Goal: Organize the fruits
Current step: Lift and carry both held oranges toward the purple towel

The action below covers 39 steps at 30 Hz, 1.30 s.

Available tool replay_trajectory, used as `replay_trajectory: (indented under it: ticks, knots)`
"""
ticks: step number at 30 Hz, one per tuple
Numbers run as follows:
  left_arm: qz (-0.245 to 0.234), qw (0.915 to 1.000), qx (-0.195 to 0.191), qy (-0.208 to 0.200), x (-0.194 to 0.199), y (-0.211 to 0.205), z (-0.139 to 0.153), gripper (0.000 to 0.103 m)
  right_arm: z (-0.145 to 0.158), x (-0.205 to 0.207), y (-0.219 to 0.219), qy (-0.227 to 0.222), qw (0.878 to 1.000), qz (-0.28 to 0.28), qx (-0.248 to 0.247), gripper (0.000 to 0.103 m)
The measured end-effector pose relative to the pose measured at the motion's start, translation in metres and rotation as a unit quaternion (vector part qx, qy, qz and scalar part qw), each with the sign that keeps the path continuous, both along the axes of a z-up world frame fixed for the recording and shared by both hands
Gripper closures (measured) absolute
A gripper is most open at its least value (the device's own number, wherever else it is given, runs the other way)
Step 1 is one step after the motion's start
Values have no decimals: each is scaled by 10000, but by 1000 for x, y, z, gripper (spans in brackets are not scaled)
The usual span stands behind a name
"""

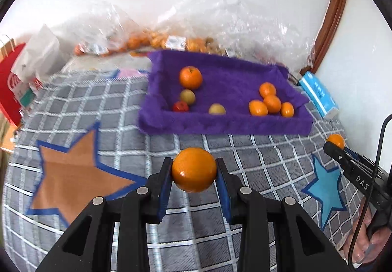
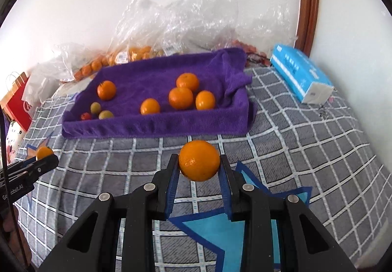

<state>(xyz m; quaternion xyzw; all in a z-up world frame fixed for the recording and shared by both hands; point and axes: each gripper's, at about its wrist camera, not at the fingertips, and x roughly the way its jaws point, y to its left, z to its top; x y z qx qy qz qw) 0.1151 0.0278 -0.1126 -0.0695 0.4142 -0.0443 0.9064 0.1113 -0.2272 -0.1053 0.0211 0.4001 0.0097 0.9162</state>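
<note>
Each gripper [image 1: 194, 171] [image 2: 199, 161] is clamped on an orange [image 1: 194, 169] [image 2: 199, 160], held at fingertips only. Slip risked: round fruit could roll past the purple tray [image 1: 220, 122].

White letters "DAS" stand on the black body of the right tool [image 1: 331, 147], seen at the right edge of the left wrist view. In the right wrist view the black side of the left tool [image 2: 46, 157] carries white lettering that reads roughly "Ge…robot.AI", its middle hidden by a cable. The light blue tissue pack [image 2: 300, 73] near the bed's far right corner, the red paper bag [image 2: 18, 103] and the white stickers on the clear plastic fruit bags [image 2: 147, 27] bear print too blurred to read.
</note>
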Motion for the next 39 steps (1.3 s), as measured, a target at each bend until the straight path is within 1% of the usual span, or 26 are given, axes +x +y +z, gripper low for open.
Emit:
replay_trajectory:
  ticks: [8, 12, 20, 26, 31, 39]
  knots:
    - [77, 9989, -237, -404, -12, 26, 45, 71, 40, -2, 13, -106, 9995, 27, 295, 71]
    - [49, 9982, -398, -455, -10, 32, 62, 71, 59, -4, 21, -246, 9994, 37, 246, 71]
    - [-12, 9964, -475, -699, -9, 34, 87, 71, 82, -3, 27, -406, 9990, -78, 161, 71]
    - [-44, 9957, -520, -762, -4, 37, 94, 71, 91, 1, 29, -483, 9986, -127, 148, 71]
    - [-73, 9956, -502, -794, 0, 35, 95, 71, 92, 7, 29, -476, 9985, -137, 215, 71]
    - [-47, 9952, -549, -805, 9, 37, 93, 71, 93, 16, 33, -493, 9986, -105, 152, 71]
